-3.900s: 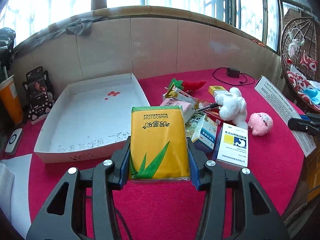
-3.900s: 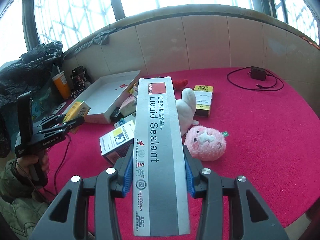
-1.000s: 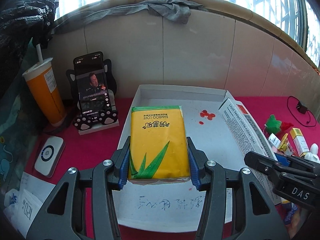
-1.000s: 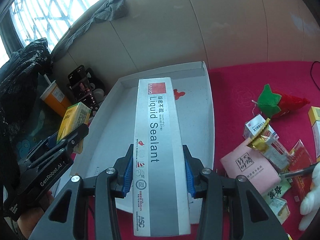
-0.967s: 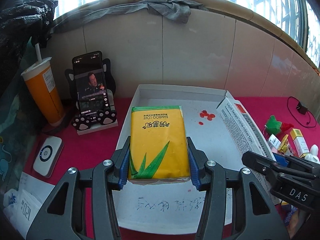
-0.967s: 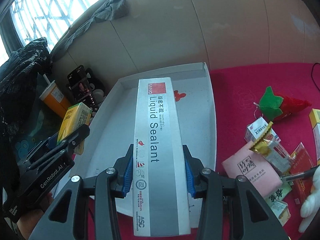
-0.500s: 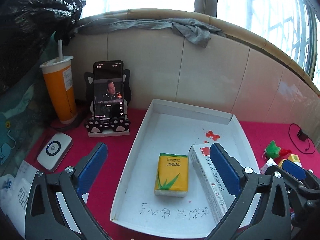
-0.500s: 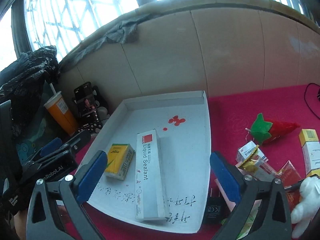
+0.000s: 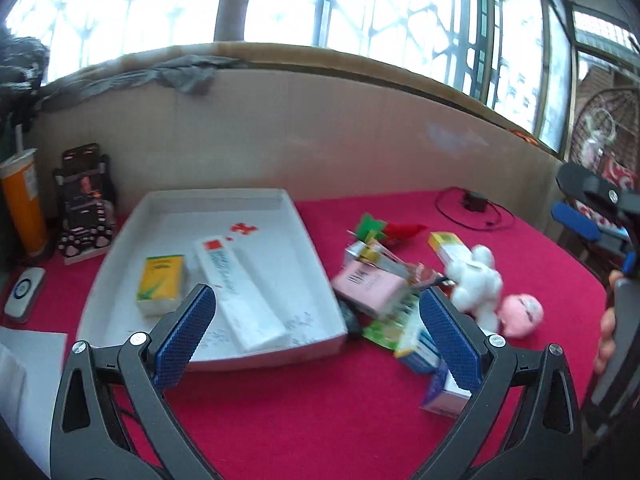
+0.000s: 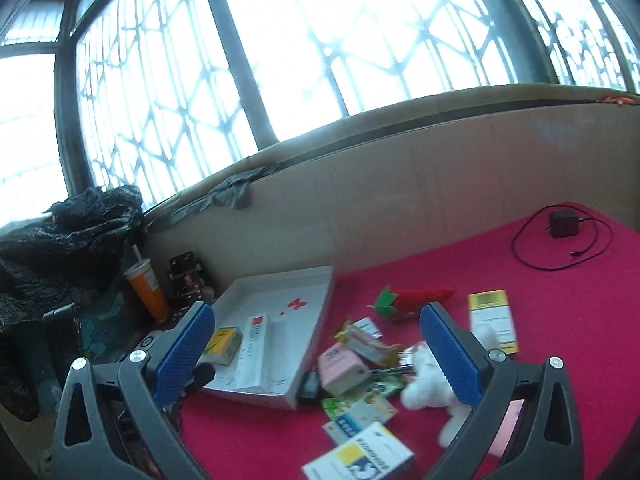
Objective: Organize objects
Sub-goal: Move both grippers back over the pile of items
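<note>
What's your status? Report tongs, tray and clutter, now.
Left tongs open, empty. Right tongs open, empty. Yellow tissue pack and long white sealant box lie in white cardboard tray. Boxes and white plush toy loose on red cloth.

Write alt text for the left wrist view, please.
The open, empty left gripper hovers over a red tablecloth, facing a white tray holding a yellow tissue pack and a sealant box. Small boxes and plush toys are scattered right of it.
</note>
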